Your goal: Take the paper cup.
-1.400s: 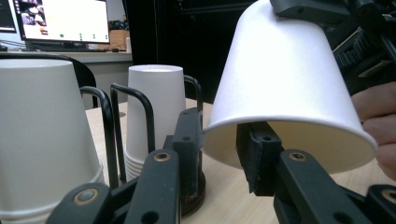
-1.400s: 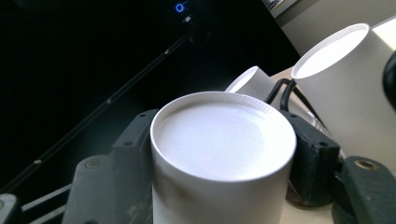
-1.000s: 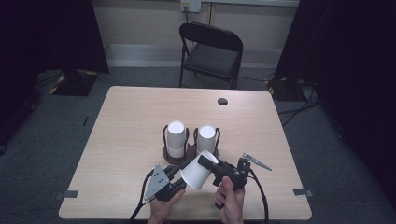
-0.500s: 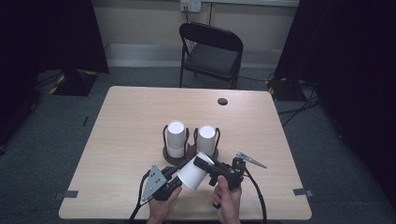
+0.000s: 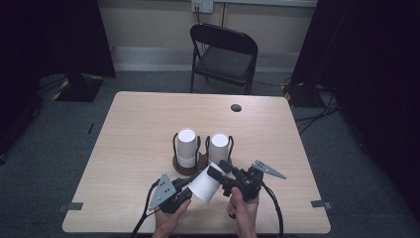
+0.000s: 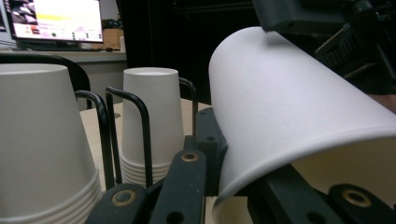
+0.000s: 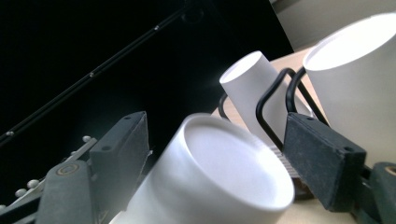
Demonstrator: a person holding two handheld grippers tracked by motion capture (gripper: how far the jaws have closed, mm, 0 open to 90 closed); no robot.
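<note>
A white paper cup (image 5: 203,186) lies tilted on its side above the table's front middle, held between both grippers. My left gripper (image 5: 188,187) is shut on the cup's rim. In the left gripper view the cup (image 6: 289,107) has its wall pinched, with one jaw of that gripper (image 6: 229,186) inside and one outside. My right gripper (image 5: 216,172) closes on the cup's narrow closed end, and in the right gripper view the cup (image 7: 224,172) sits between that gripper's (image 7: 217,149) jaws. Behind stand two upturned cup stacks (image 5: 186,146) (image 5: 218,146) in a black wire holder (image 5: 188,167).
The wooden table (image 5: 133,129) has a small black round hole (image 5: 236,107) near its far edge. A black folding chair (image 5: 223,54) stands beyond the table. The cup stacks (image 6: 42,140) (image 6: 149,121) are close in front of the left gripper.
Both grippers and the cup between them have shifted slightly left and toward the front edge. The two stacks in the holder have not moved.
</note>
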